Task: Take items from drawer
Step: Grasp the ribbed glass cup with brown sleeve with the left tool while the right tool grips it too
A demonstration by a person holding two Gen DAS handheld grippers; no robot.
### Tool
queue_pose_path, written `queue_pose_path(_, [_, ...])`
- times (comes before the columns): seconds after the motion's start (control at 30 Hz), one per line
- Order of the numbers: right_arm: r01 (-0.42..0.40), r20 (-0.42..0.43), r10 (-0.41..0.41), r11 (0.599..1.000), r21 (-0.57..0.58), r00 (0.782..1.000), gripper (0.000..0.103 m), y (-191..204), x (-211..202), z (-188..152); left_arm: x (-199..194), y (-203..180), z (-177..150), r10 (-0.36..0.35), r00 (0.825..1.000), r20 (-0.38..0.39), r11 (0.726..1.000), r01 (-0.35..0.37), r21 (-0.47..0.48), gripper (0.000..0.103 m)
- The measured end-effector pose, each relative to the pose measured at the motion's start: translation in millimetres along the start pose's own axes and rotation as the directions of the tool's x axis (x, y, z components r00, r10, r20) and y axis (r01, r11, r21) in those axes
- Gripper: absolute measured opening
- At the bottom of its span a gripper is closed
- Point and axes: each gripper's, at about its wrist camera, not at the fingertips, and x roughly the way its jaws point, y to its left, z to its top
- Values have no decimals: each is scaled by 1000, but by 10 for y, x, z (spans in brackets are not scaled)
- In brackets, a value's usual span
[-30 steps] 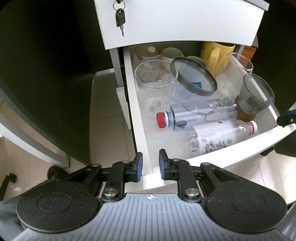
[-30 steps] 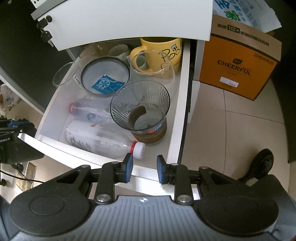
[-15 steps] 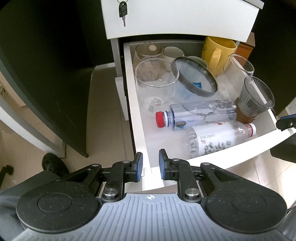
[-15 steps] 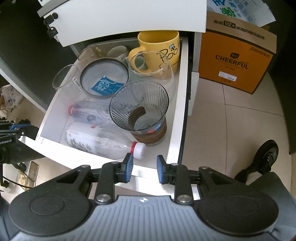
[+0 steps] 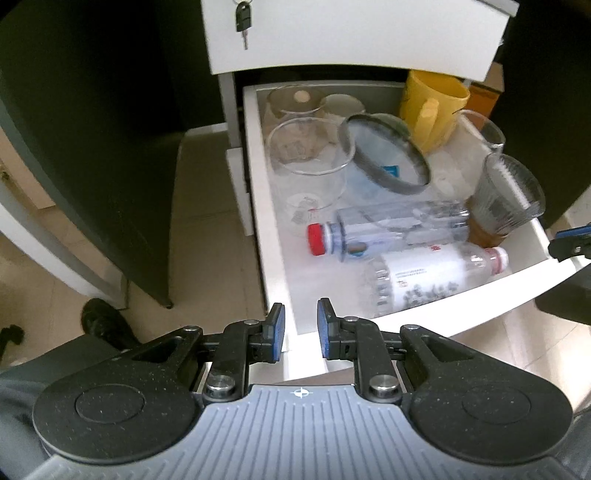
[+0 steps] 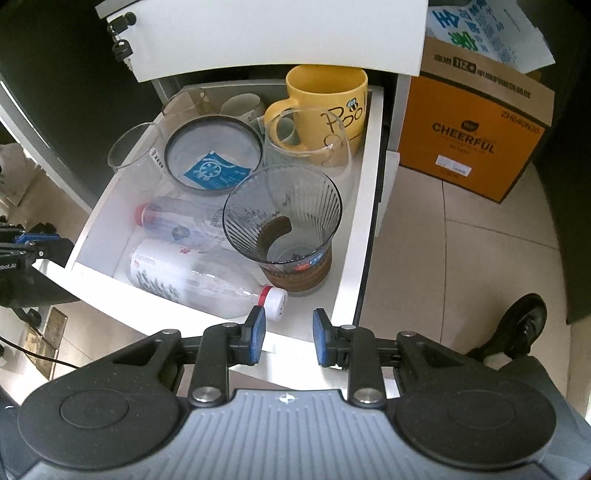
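Observation:
The white drawer (image 5: pixel 258 206) (image 6: pixel 364 236) stands pulled out. It holds a yellow mug (image 5: pixel 432 107) (image 6: pixel 328 99), a ribbed grey glass (image 5: pixel 506 195) (image 6: pixel 284 225), clear glass cups (image 5: pixel 306 158) (image 6: pixel 306 144), a round dark-rimmed lid (image 5: pixel 384 158) (image 6: pixel 212 153) and two plastic bottles lying flat (image 5: pixel 391 232) (image 6: pixel 199 277). My left gripper (image 5: pixel 300 334) is open and empty above the drawer's front left corner. My right gripper (image 6: pixel 288 336) is open and empty above the front right rim, near the white bottle's cap.
The shut upper drawer (image 5: pixel 351 33) has a key (image 5: pixel 242 22) hanging from it. An orange cardboard box (image 6: pixel 472 136) stands on the tiled floor right of the cabinet. A black shoe (image 6: pixel 517 325) is by the right side. Dark furniture (image 5: pixel 92 129) is left.
Both grippers have pulled back and risen a little, so the drawer shows further out and lower in view. Their jaws have widened slightly. Nothing in the drawer was taken.

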Motion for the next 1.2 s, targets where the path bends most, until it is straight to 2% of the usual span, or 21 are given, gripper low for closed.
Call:
queue_pose_path(0.07, [7,8,-7,1000,-11,1000,33,12,1,-6,-7,-34,-25,-25,1000,17,1000,25,-3,23])
queue_pose_path(0.17, [22,22,-21,999,-31,1000,37,32,-8,-33,-48,-172,-14,-37,997,61,998,34,48,23])
queue_pose_path(0.23, [24,36,-23,999,-38,999,42,36,-22,-41,-94,-259,-11,-53,994,100,995,45,85,31])
queue_pose_path(0.37, [35,76,-29,997,-72,997,62,53,-69,-52,-181,-493,-5,-107,977,182,978,71,198,46])
queue_pose_path(0.5, [42,107,-27,990,-133,994,68,59,-91,-67,-175,-712,20,-174,963,206,942,102,320,56])
queue_pose_path(0.6, [27,114,-9,986,-163,993,68,29,-84,-68,-102,-842,77,-219,955,198,914,130,385,58])
queue_pose_path(0.67, [21,120,2,981,-193,993,78,16,-71,-61,-22,-911,117,-234,955,180,900,143,412,59])
queue_pose_path(0.73, [18,127,12,972,-236,992,82,5,-56,-48,64,-978,155,-243,957,160,886,151,438,60])
queue_pose_path(0.87, [11,126,31,949,-316,992,81,-22,-1,4,193,-1102,204,-274,953,130,841,172,513,63])
queue_pose_path(1.03, [-28,113,74,931,-364,991,81,-91,70,91,370,-1308,265,-317,944,88,768,201,608,69])
queue_pose_path(1.2, [-61,79,103,905,-422,992,77,-110,175,147,550,-1457,329,-335,941,42,713,224,665,69])
